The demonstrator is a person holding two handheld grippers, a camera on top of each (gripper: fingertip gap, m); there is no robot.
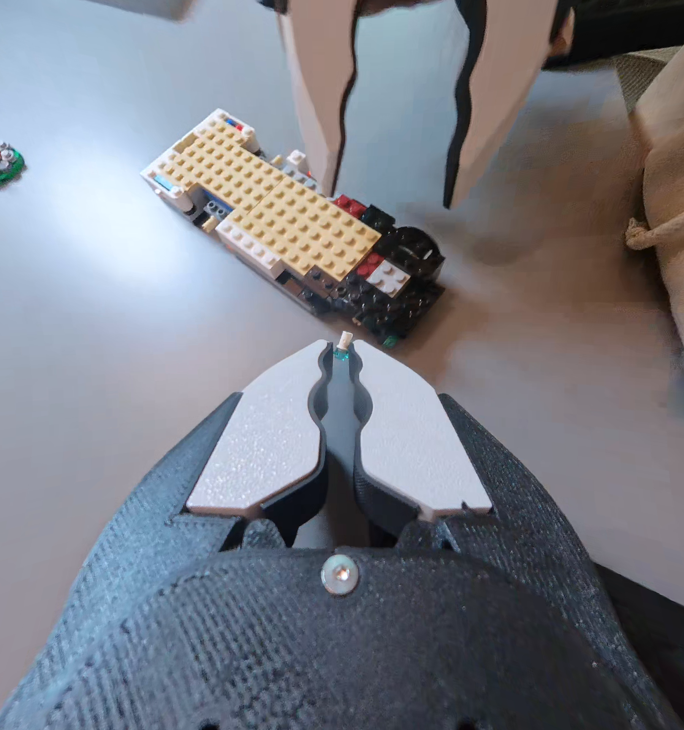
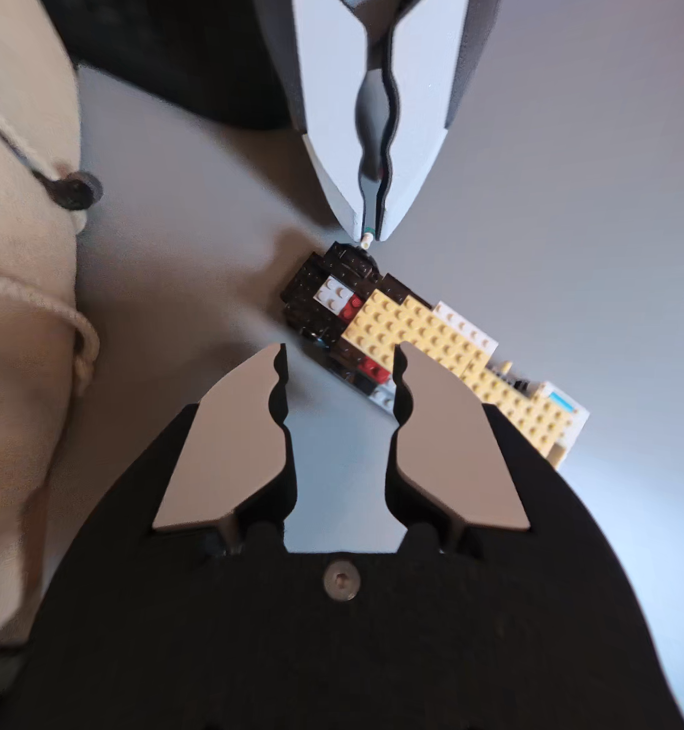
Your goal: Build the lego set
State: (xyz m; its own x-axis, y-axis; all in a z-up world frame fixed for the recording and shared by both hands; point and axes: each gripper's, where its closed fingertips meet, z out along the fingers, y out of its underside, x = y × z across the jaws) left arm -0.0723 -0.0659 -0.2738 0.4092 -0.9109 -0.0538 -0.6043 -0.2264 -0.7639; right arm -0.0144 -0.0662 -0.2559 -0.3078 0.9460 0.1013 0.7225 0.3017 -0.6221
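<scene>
The left hand-held gripper [image 1: 342, 344] pinches a tiny two-part piece [image 1: 343, 343], a cream peg on a translucent teal round base, between its grey fingertips; only the peg and a sliver of the teal show past the pads, so its full shape is hard to make out. From the right wrist view the piece [image 2: 367, 238] hangs just above the black end of a long toy-brick build [image 1: 293, 221] with a tan studded top, white edging and red bricks, lying on the grey tabletop [image 1: 95, 316].

The right hand-held gripper [image 2: 340, 349] stands wide open with nothing between its pads, hovering over the build's side; its right finger [image 2: 443, 414] covers part of the tan plates. The black bricks blur together and their detail is lost. A beige cloth drawstring bag [image 1: 680, 177] is cut off at the edge, as is a small green-based round brick cluster [image 1: 1, 162] at far left. No writing is legible anywhere.
</scene>
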